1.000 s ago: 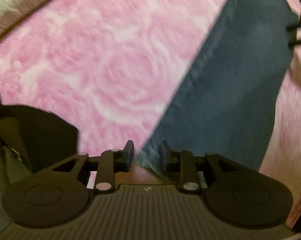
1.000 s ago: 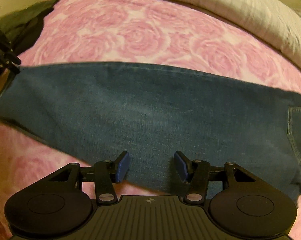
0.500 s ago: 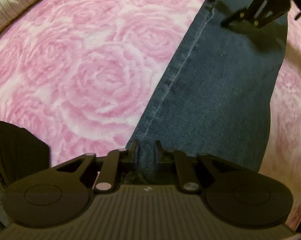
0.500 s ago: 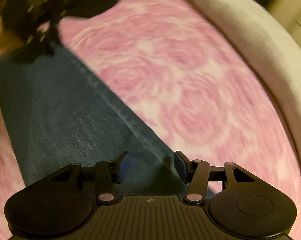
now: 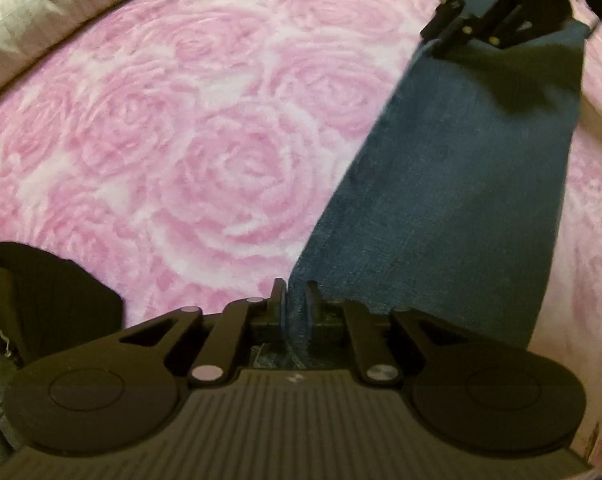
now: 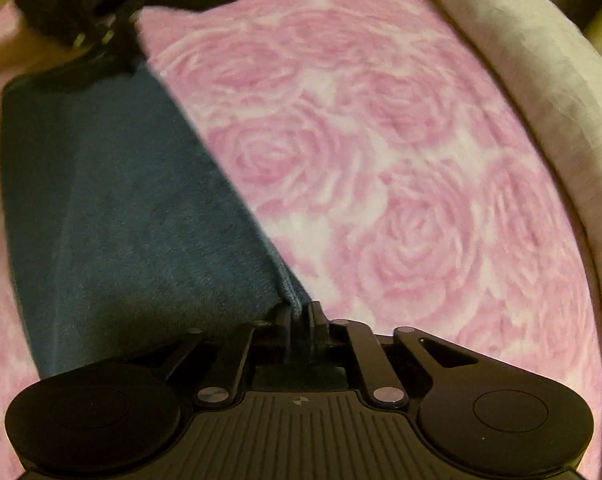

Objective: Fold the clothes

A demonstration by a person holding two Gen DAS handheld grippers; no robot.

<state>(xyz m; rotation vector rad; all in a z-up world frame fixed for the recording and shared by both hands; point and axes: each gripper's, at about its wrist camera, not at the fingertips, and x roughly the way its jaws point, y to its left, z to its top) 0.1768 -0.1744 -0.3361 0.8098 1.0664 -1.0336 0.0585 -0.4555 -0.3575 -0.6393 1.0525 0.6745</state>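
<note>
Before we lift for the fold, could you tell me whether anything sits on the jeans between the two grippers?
Nothing visible does. The jeans lie bare on the pink blanket between the left gripper and the right gripper; both already pinch the same edge.

Bed w/ pink rose blanket (image 5: 229, 168): jeans (image 5: 441, 208) flat on it, dark garment (image 5: 49, 292) at edge.

Matt denim jeans (image 5: 441, 200), plush bedspread (image 5: 181, 140)
</note>
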